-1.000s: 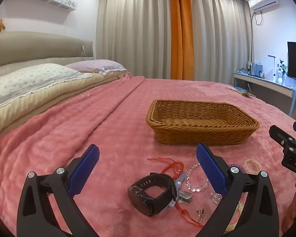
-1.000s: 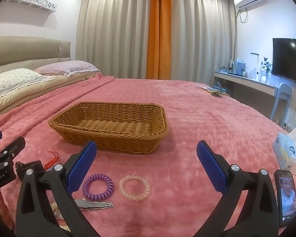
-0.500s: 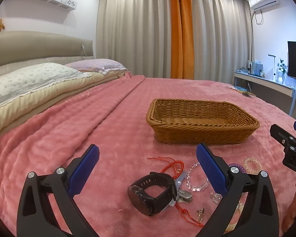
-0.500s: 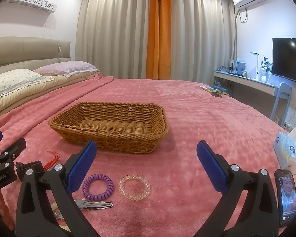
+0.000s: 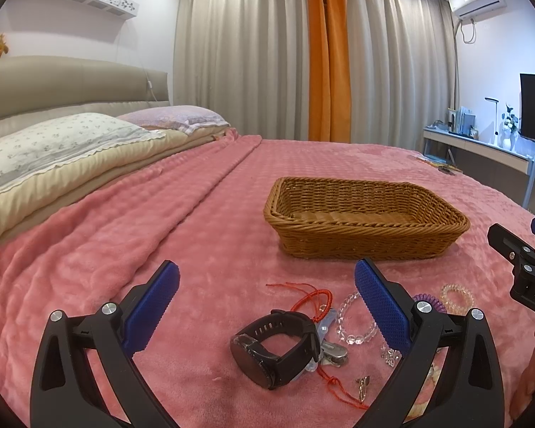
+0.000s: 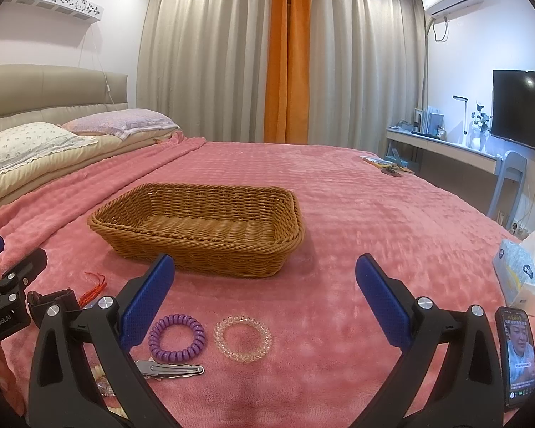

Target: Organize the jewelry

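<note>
Two grippers: my left gripper point(image 5: 267, 303) and right gripper point(image 6: 265, 294) both stood wide apart, holding nothing.
Basket: the brown woven wicker basket point(image 5: 365, 230) sat on the pink fleece bedspread point(image 5: 196, 235), beyond the jewelry.
Left side: a black strap wristwatch point(image 5: 274, 347) lay between my fingers, touching a red cord bracelet point(image 5: 312, 297).
Right side: a purple coil hair tie point(image 6: 177, 337) lay just beside a clear coil hair tie point(image 6: 243, 338); a silver metal hair clip point(image 6: 171, 370) lay nearer me.
</note>
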{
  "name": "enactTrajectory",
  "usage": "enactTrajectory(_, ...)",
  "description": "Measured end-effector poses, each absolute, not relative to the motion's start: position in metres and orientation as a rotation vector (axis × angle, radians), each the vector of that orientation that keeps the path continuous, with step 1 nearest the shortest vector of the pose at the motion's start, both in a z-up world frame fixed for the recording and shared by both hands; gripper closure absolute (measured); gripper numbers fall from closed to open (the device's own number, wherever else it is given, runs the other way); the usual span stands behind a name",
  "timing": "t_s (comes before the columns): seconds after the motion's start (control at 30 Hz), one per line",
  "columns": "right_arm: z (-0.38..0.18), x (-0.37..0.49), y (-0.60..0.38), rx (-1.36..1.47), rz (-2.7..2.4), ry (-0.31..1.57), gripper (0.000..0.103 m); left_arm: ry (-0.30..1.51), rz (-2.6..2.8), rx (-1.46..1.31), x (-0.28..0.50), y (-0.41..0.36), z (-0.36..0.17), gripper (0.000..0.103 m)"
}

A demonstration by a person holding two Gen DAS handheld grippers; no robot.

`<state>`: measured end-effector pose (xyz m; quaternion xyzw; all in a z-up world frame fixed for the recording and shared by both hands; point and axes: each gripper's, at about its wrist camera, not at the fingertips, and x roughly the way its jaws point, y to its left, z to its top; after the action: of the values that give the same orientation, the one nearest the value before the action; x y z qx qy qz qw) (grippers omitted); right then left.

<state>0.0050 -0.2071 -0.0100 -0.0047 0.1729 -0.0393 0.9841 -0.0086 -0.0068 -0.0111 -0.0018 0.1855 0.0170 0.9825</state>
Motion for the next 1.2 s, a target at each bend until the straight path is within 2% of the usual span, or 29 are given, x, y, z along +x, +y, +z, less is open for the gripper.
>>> enactTrajectory(0.87,-0.013,0.007,-0.212,-0.001,-0.088,0.357,0.006,0.379,0.021,-0.019,-0.008,-0.004,-0.01,0.007)
enactTrajectory(1.07,-0.01,0.012,-0.225,0.031,-0.081,0.398,0.006,0.478,-0.088,-0.188,-0.003,0.045,0.001,0.007)
enactTrajectory(1.2,-0.009,0.016,-0.234,0.049,-0.065,0.47,0.014,0.582,-0.106,-0.241,-0.006,0.078,0.008,0.008)
